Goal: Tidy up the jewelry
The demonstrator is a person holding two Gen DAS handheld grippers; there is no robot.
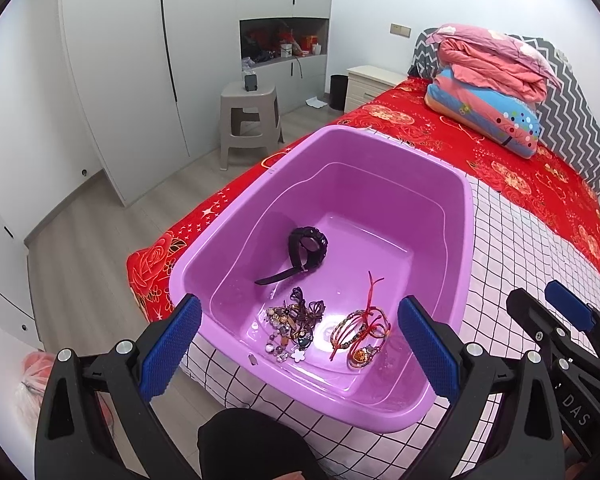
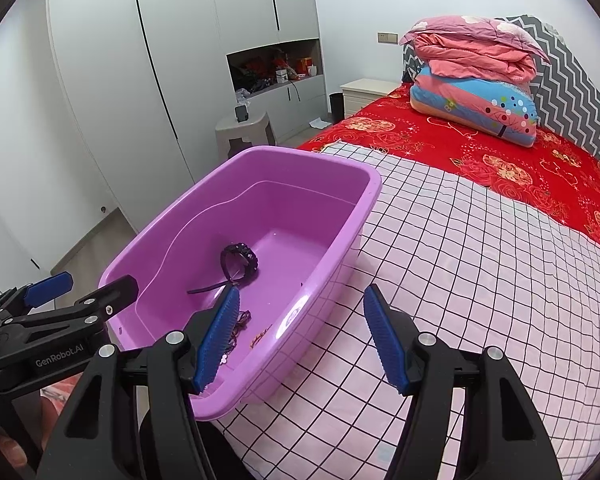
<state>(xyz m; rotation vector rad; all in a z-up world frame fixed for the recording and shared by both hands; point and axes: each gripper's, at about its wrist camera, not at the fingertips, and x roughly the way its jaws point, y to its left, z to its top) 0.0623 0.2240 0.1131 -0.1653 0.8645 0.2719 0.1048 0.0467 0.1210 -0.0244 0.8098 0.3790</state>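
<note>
A purple plastic tub point(image 1: 228, 216) point(image 2: 340, 216) sits on the checked cloth at the bed's near corner. Inside lie a black watch point(image 1: 308, 246) point(image 2: 240, 262), a tangle of beaded brown-cord jewelry point(image 1: 296, 326) point(image 2: 238, 326), and red-string bracelets with a pendant point(image 1: 362, 330). My left gripper point(image 1: 300, 346) is open and empty, held above the tub's near rim, straddling the jewelry. My right gripper point(image 2: 300, 340) is open and empty, over the tub's right rim; its left pad point(image 2: 216, 340) hides part of the jewelry. Each gripper shows at the edge of the other's view.
White checked cloth point(image 2: 460, 280) covers the near bed; red floral bedding point(image 2: 520, 168) lies beyond, with folded quilts point(image 2: 476, 80) at the headboard. A grey stool point(image 1: 250, 120), wardrobe doors point(image 1: 120, 60), nightstand point(image 1: 372, 84) and black bin point(image 1: 338, 92) stand past the bed's left side.
</note>
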